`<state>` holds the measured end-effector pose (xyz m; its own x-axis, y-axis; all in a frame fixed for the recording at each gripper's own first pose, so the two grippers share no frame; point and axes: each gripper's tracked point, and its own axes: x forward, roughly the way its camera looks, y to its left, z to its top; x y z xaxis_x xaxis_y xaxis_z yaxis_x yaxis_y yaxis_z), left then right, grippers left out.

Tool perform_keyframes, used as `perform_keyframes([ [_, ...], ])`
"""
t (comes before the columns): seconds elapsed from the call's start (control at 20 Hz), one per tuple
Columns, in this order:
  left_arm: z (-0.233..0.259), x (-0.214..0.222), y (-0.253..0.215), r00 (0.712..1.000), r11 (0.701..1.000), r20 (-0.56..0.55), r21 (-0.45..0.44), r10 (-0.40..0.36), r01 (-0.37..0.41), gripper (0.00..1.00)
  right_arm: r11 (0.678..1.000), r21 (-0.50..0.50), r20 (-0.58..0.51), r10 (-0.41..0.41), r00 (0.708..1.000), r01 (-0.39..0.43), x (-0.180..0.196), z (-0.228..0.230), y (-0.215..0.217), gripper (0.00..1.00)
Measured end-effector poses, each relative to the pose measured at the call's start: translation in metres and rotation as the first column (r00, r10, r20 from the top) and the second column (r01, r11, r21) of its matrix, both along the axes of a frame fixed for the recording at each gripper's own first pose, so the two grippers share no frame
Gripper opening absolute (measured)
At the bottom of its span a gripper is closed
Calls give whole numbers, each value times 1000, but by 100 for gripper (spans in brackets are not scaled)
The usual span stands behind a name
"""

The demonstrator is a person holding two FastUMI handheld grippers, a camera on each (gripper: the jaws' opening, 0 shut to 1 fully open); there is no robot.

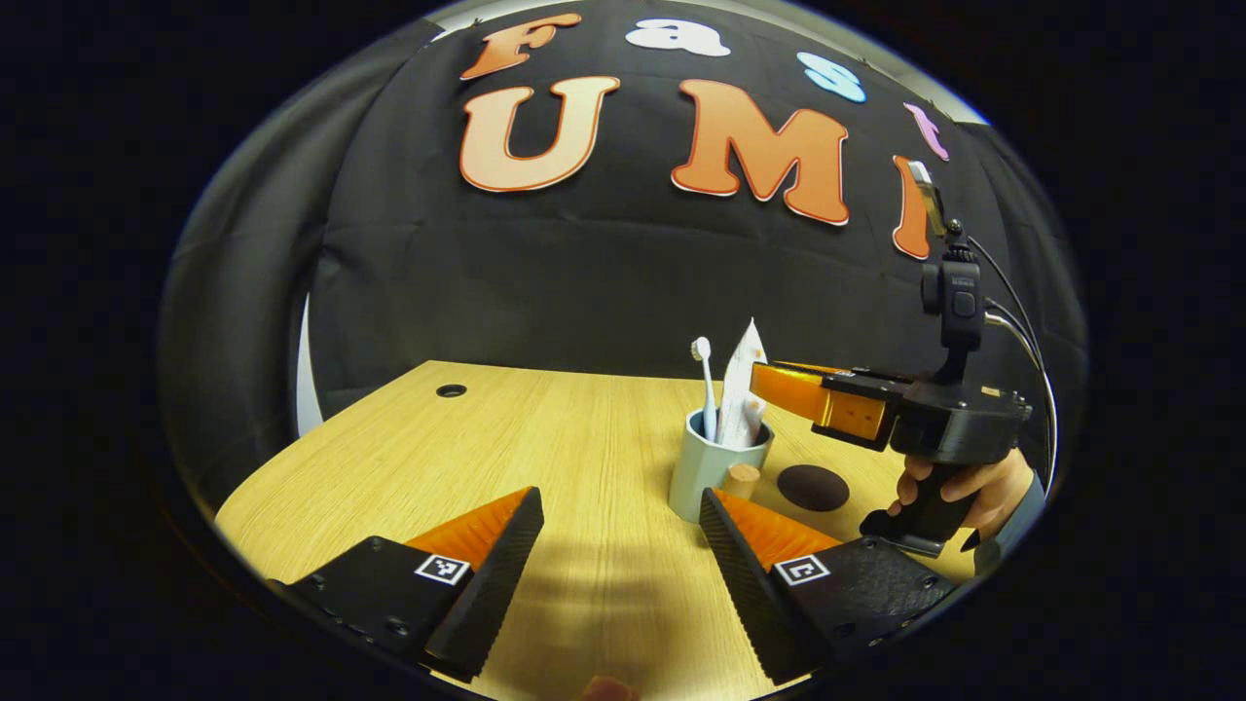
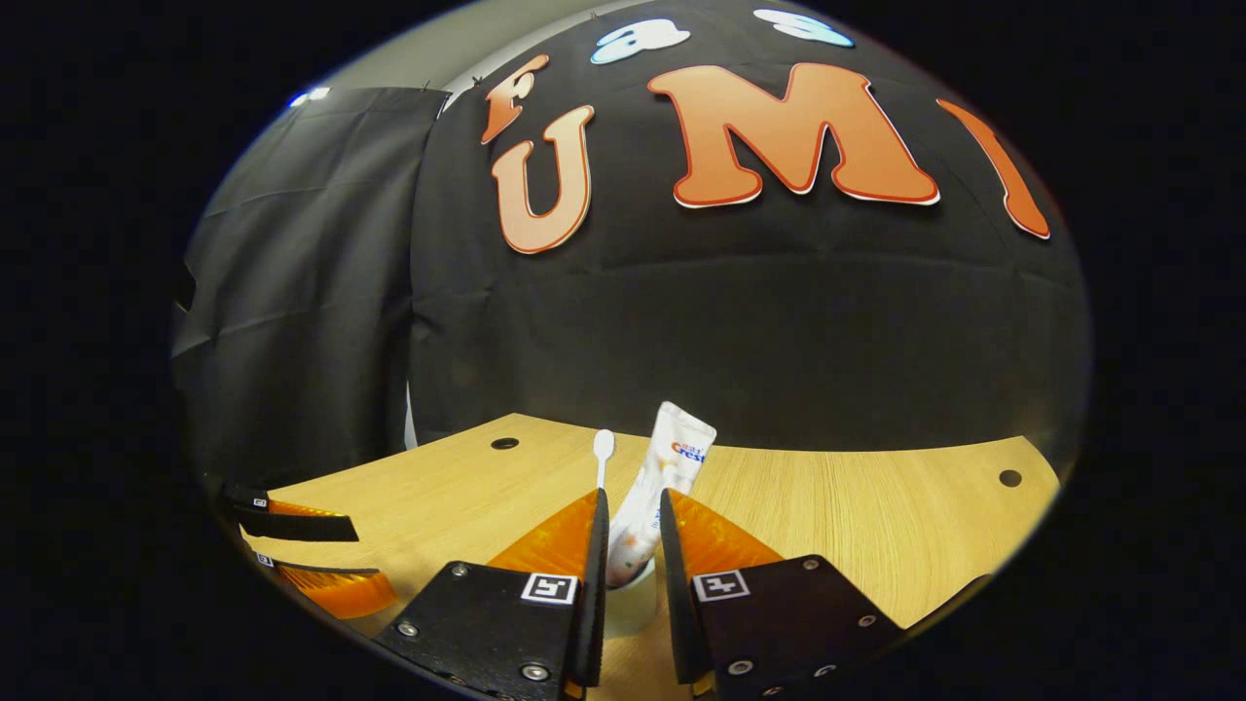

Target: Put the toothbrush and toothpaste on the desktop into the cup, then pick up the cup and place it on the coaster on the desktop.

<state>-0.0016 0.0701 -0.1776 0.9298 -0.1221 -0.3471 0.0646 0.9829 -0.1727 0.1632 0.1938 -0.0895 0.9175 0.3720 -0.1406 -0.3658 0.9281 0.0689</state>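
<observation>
A pale cup (image 1: 699, 472) stands on the wooden desktop (image 1: 545, 428), holding a white toothbrush (image 1: 705, 385) and a white toothpaste tube (image 1: 742, 389) upright. In the right gripper view, my right gripper (image 2: 633, 497) is shut on the toothpaste tube (image 2: 672, 453) just above the cup (image 2: 628, 604), and the toothbrush (image 2: 603, 453) rises beside its left finger. In the left gripper view the right gripper (image 1: 764, 382), held by a hand (image 1: 978, 487), reaches the tube from the right. My left gripper (image 1: 619, 497) is open, low in front of the cup. A dark round coaster (image 1: 813, 487) lies right of the cup.
A small tan cylinder (image 1: 743, 477) sits against the cup's right side. The desktop has cable holes at the back left (image 1: 451, 390) and at the far right (image 2: 1010, 478). The left gripper's fingers (image 2: 302, 528) appear at the left in the right gripper view.
</observation>
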Motion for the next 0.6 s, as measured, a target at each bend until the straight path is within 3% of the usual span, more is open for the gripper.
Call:
perform_keyframes([
  [0.05, 1, 3, -6, 1000, 1000, -11, -4, -14, 14, 98, 1000, -7, -5, 3, 1000, -3, -3, 2, -2, 22],
  [0.1, 2, 4, -11, 999, 1000, -25, -7, -22, 22, 97, 1000, -10, -6, 9, 1000, -9, -7, 4, -4, 34],
  [0.25, 5, 9, -25, 997, 999, -66, -9, -47, 46, 98, 999, -26, 27, 31, 999, -30, -26, 23, -8, 46],
  [0.5, 8, 24, -38, 987, 997, -141, 10, -79, 81, 98, 998, -55, 128, 42, 991, -35, -60, 65, -30, 75],
  [0.6, 6, 27, -45, 979, 994, -178, 29, -95, 102, 98, 998, -58, 162, 31, 986, -22, -73, 82, -43, 81],
])
